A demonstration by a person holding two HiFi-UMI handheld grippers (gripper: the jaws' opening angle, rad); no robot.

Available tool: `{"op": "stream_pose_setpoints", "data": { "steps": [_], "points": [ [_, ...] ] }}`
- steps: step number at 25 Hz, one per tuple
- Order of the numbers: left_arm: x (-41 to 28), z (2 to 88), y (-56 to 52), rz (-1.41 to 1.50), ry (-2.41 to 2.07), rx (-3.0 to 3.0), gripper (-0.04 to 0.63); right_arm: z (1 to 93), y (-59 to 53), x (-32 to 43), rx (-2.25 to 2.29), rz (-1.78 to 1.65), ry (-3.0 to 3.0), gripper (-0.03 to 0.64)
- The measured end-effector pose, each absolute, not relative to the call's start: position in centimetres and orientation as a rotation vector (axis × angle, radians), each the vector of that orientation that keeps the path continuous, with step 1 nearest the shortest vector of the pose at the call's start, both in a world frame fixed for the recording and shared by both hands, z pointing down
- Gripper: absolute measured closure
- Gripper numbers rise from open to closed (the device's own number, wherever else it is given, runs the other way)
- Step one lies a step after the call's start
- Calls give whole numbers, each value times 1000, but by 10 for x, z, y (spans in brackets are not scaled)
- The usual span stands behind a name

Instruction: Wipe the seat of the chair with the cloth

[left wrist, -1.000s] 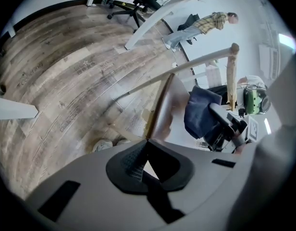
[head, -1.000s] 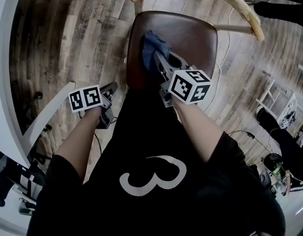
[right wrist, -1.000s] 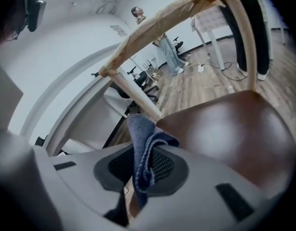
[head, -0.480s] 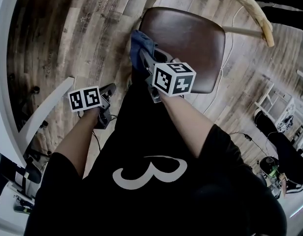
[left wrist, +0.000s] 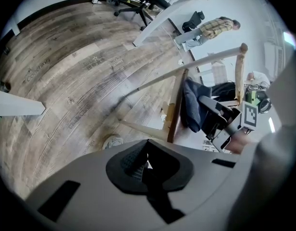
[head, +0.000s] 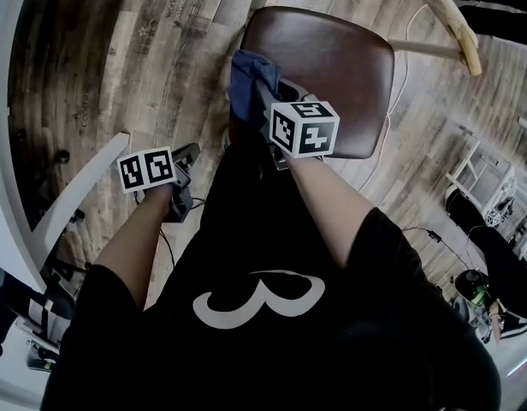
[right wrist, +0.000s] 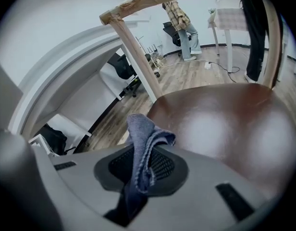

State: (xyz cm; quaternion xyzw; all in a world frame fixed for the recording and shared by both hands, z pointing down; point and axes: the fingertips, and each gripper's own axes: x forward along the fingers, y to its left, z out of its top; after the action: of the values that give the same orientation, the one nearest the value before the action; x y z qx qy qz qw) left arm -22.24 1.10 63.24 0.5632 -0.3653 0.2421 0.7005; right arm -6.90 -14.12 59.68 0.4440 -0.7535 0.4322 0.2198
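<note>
- Head view: the right gripper is holding a blue-grey woven cloth at the left edge of the glossy dark-brown rounded chair seat, upper centre. Wiping seems underway, and the next stroke calls for sweeping right across the seat.
- Left gripper view: the left gripper is idling over the wooden plank floor, jaws pressed together on nothing.
- Right gripper view: the jaws are pinching the cloth tightly, its fold poking up at centre.

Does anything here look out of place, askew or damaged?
Nothing looks spilled or damaged. The only small oddity: the blue cloth is bunched up in the right tool at the corner of the glossy brown chair seat, not spread flat.
</note>
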Motion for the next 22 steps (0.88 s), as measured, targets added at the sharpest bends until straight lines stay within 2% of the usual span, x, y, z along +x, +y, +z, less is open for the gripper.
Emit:
{"op": "stream_pose_setpoints", "data": {
  "steps": [10, 22],
  "points": [
    [-210, 629, 18, 570, -828, 1264, 583, 596, -138, -25, 1287, 1161, -2013, 561],
    [-150, 625, 42, 579, -790, 1282, 583, 599, -128, 63, 1365, 1113, -1949, 561]
  ]
}}
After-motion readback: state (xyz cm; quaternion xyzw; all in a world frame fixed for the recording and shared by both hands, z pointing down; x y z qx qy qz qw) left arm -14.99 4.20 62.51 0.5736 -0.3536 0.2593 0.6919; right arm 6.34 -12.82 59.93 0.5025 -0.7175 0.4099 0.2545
